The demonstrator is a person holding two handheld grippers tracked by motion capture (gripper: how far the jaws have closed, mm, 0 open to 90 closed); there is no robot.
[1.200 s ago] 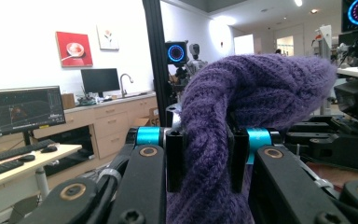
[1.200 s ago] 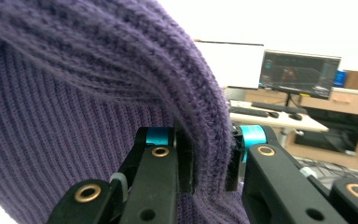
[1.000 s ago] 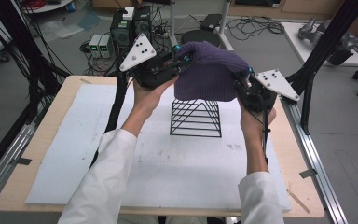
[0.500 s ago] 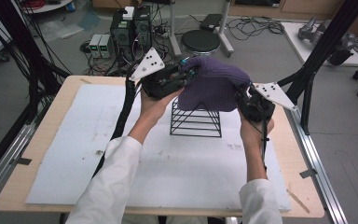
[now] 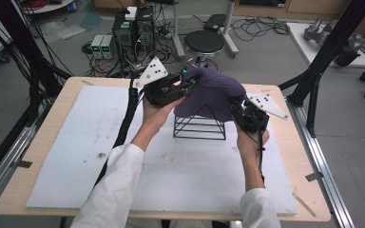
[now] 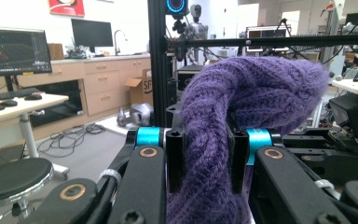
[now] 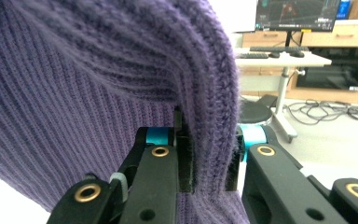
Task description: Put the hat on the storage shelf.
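A purple knitted hat (image 5: 211,94) hangs stretched between both grippers over the top of a black wire pyramid stand (image 5: 198,126) in the middle of the table. My left gripper (image 5: 186,84) is shut on the hat's left rim, and the knit fold (image 6: 204,149) sits pinched between its jaws. On the right side, my right gripper (image 5: 235,105) is shut on the opposite rim (image 7: 209,154). The hat's lower edge covers the stand's tip.
The stand rests on a white mat (image 5: 76,142) covering a wooden table (image 5: 28,190). Black frame posts (image 5: 323,61) rise at the table's sides. A stool (image 5: 204,42) and computer boxes (image 5: 133,28) stand on the floor behind.
Both hands have come down with the hat, which now sits lower over the wire stand and hides its top.
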